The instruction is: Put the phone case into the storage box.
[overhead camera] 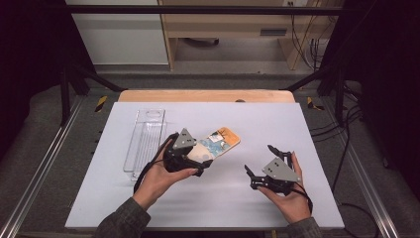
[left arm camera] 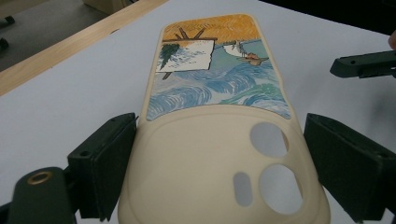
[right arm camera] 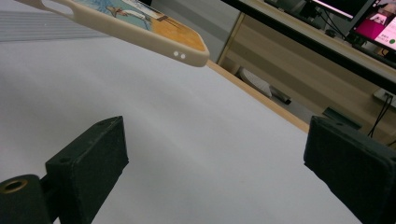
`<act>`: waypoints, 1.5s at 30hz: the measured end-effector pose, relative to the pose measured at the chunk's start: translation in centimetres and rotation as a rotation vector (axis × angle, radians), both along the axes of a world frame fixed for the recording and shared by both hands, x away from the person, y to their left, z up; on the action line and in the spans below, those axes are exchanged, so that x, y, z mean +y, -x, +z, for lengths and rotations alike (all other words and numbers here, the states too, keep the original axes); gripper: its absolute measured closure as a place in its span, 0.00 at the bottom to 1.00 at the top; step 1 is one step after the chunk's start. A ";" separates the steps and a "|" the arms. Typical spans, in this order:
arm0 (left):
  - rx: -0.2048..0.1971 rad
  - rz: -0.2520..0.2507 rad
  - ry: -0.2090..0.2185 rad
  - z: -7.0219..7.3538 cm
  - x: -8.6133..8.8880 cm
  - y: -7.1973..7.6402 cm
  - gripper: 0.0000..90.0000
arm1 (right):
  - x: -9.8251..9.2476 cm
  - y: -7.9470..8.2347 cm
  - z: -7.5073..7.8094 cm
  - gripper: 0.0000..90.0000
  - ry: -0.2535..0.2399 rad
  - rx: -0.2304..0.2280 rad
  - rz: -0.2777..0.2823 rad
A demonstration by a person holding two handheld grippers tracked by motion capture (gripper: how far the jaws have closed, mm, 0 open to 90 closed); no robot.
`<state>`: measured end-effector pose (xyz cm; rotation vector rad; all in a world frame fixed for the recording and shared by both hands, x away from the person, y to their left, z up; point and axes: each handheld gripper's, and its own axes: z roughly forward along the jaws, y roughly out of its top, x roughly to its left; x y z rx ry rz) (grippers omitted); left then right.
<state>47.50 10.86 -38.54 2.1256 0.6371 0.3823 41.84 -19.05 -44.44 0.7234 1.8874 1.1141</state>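
We judge the cream, painted, soft rubbery phone case (left arm camera: 219,140) light and bendy, so our left hand-held gripper (left arm camera: 219,168) clamps its camera end while our right hand-held gripper (right arm camera: 219,172) gapes empty

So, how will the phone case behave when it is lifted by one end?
The phone case looks thin and hollow, so probably light. It seems soft plastic and may flex or sag at its free end, which juts beyond the left tongs. Its smooth rounded edges could slip between the pads. Being flat, it should not roll.

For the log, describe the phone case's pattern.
Cream phone case with painted blue waves and orange sky; clearest in left gripper view.
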 end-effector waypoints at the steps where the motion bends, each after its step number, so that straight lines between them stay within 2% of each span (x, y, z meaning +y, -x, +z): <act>1: -0.001 0.001 0.001 0.2 0.1 -0.1 0.13 | 0.2 -0.1 0.3 0.07 0.013 -0.005 0.004; 9: 0.004 -0.010 0.010 1.3 0.3 -0.5 0.13 | 2.0 -0.9 2.2 0.08 0.166 -0.074 0.026; 12: 0.009 -0.017 0.002 1.3 0.2 -0.4 0.13 | 2.7 -1.1 2.5 0.08 0.203 -0.083 0.035; 21: 0.017 -0.041 -0.004 1.6 -0.2 -0.1 0.13 | 4.0 -1.5 2.7 0.08 0.276 -0.110 0.048; 32: 0.021 -0.062 0.000 1.6 -0.5 0.2 0.13 | 4.6 -1.6 2.7 0.13 0.332 -0.144 0.060; 45: 0.031 -0.083 0.001 1.5 -0.7 0.6 0.13 | 4.8 -1.5 2.4 0.20 0.350 -0.164 0.073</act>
